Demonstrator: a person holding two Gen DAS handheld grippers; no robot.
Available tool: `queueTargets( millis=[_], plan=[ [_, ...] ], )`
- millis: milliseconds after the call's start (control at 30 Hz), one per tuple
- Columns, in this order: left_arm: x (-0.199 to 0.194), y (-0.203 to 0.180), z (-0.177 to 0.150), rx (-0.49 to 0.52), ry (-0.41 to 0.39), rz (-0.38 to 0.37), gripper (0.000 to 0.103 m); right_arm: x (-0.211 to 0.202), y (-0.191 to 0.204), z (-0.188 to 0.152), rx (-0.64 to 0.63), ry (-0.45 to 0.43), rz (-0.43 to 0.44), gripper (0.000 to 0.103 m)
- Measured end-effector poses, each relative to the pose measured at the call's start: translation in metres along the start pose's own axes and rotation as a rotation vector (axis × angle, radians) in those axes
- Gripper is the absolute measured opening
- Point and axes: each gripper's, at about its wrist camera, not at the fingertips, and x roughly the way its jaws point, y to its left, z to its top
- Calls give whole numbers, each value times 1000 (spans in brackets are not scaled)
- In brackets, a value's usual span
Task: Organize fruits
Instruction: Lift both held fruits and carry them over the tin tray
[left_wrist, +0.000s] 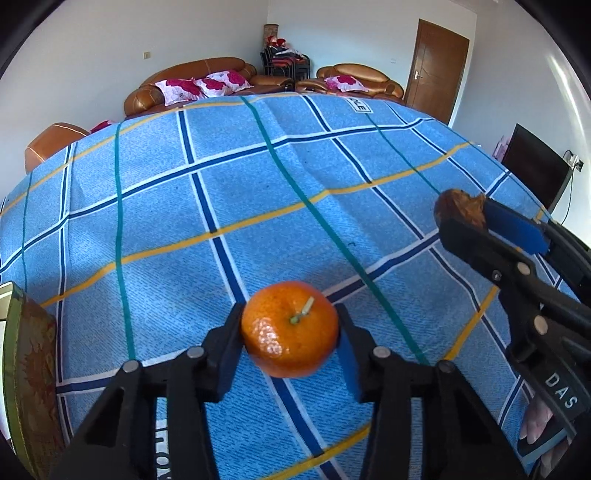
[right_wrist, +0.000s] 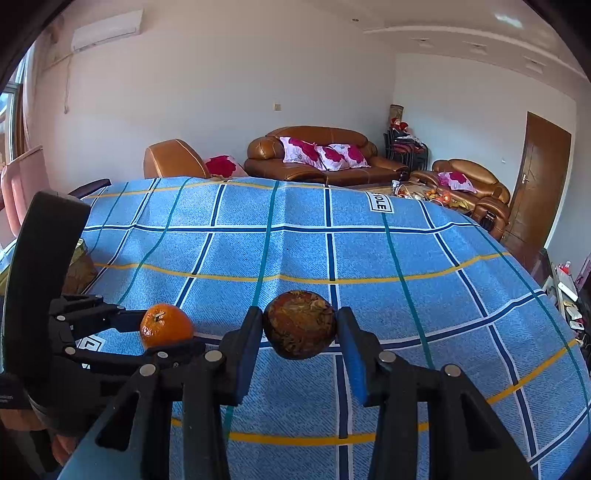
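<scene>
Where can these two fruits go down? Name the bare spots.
Bare cloth runs from the orange to the far edge, and right of the brown fruit. Crowded: the near left, by the box.

Orange (left_wrist: 290, 328) gripped over checked cloth (left_wrist: 221, 184)

It is pinched by the left gripper (left_wrist: 291, 334); a brown, possibly rotten fruit (left_wrist: 460, 208) is clamped by the right gripper (left_wrist: 476, 218).

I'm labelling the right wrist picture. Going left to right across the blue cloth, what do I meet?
Left gripper shut on the orange → right gripper shut on the brown fruit → bare cloth.
</scene>
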Motion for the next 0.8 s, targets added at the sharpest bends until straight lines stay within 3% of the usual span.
queueTargets(
  millis=[300,800],
  plan=[
    [-12,6,-2,-20,-46,-30,48,-8,0,-1,-2,-41,26,44],
    [-46,8,-10,-25,-219,36,48,-20,5,-1,-38,-117,47,44]
  ],
)
